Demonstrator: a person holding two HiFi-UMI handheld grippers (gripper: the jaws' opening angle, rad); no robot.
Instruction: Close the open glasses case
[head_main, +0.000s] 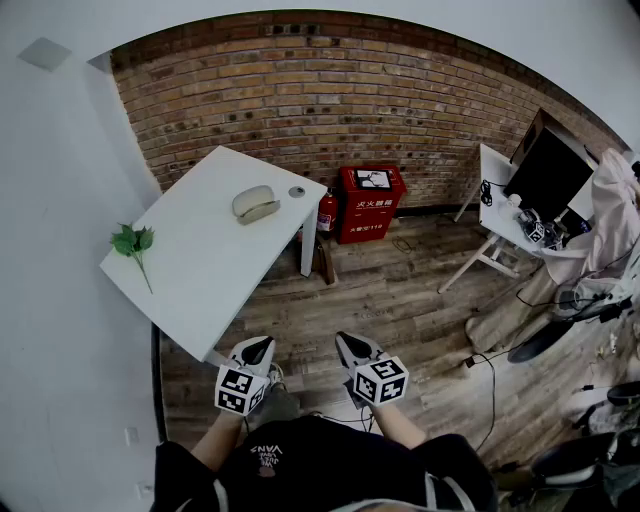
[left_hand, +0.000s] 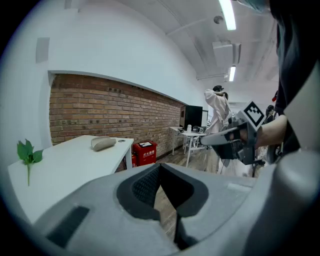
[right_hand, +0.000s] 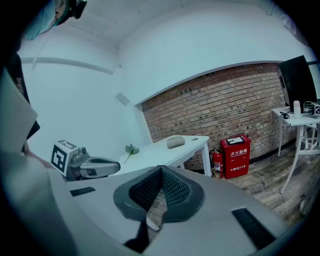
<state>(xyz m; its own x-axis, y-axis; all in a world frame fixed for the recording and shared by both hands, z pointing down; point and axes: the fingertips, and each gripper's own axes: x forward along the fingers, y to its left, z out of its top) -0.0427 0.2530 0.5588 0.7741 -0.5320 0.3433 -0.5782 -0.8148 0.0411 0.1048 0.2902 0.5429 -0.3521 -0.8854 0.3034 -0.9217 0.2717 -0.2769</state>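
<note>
The white rectangular table (head_main: 200, 270) has a smooth, matt top. The beige oval glasses case (head_main: 255, 204) looks smooth with a dull sheen; its material cannot be told. The red-brown brick wall (head_main: 330, 90) is rough and matt. The brown wooden plank floor (head_main: 400, 290) shows worn grain. The left tool (left_hand: 160, 166) and the right tool (right_hand: 161, 169) are matt grey plastic with black, finely ribbed pads (right_hand: 172, 189).
</note>
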